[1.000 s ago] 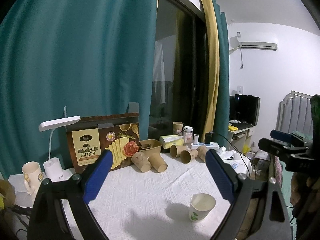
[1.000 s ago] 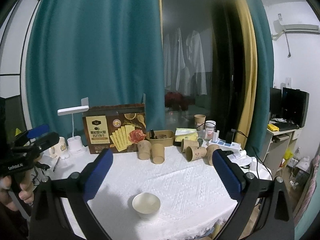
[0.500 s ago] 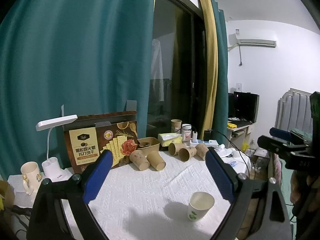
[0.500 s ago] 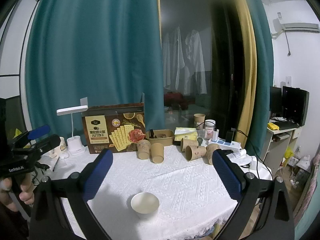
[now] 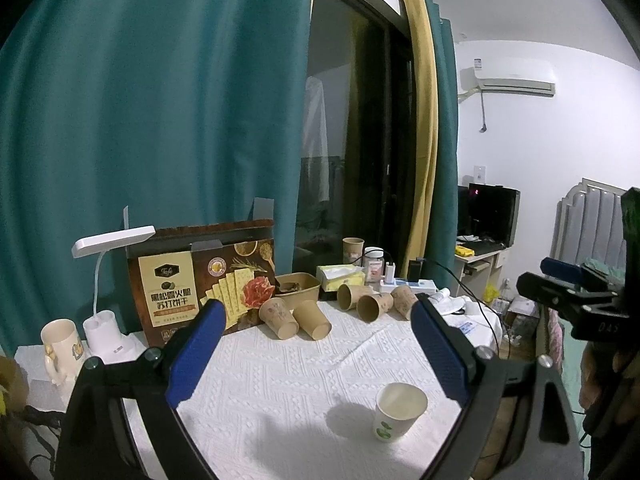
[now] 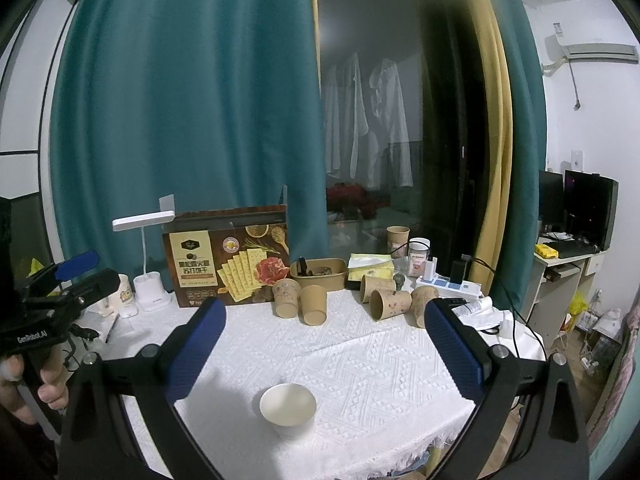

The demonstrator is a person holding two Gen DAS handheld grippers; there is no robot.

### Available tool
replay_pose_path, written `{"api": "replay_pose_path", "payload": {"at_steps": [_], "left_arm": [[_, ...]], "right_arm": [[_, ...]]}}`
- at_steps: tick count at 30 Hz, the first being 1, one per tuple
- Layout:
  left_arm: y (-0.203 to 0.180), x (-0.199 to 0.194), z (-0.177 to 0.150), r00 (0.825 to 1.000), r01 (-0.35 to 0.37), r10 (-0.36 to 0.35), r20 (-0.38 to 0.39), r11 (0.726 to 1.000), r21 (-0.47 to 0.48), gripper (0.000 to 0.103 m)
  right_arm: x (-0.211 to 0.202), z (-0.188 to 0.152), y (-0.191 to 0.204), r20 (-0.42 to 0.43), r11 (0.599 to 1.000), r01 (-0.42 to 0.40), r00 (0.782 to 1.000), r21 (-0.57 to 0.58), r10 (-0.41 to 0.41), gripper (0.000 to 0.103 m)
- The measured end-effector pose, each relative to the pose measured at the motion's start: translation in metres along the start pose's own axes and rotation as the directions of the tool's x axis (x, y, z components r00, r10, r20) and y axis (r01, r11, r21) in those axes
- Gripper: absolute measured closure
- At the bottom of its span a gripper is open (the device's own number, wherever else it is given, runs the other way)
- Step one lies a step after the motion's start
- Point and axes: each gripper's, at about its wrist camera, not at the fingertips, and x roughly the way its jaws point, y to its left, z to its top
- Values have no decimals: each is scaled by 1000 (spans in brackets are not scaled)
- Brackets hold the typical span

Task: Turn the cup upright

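A white paper cup with a green mark (image 5: 398,412) stands upright near the front of the white tablecloth (image 5: 280,376); the right wrist view shows the white cup (image 6: 289,407) from above, mouth up. My left gripper (image 5: 316,312) hangs open above the table, nothing between its blue pads, the cup low and right of it. The right gripper (image 6: 325,312) is open too and holds nothing, with the cup below and between its fingers but well clear of them. Each gripper shows at the edge of the other's view: the right gripper (image 5: 576,292), the left gripper (image 6: 64,280).
Several brown paper cups (image 5: 296,318) lie or stand at the back of the table, by a cracker box (image 5: 204,280), a brown tray (image 5: 298,290), a tissue pack, jars and a power strip. A white desk lamp (image 5: 106,300) and mug (image 5: 60,344) stand left. Curtains hang behind.
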Motion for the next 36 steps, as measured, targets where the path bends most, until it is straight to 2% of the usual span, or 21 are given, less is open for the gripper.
{"api": "replay_pose_path", "payload": {"at_steps": [7, 36], "left_arm": [[2, 3, -1, 1000, 2, -2, -16, 1000, -12, 9], [3, 4, -1, 1000, -5, 5, 0, 1000, 9, 9]], "right_arm": [[0, -1, -1, -2, 1000, 0, 1000, 0, 0, 4], [2, -14, -1, -13, 1000, 0, 1000, 7, 0, 4]]}}
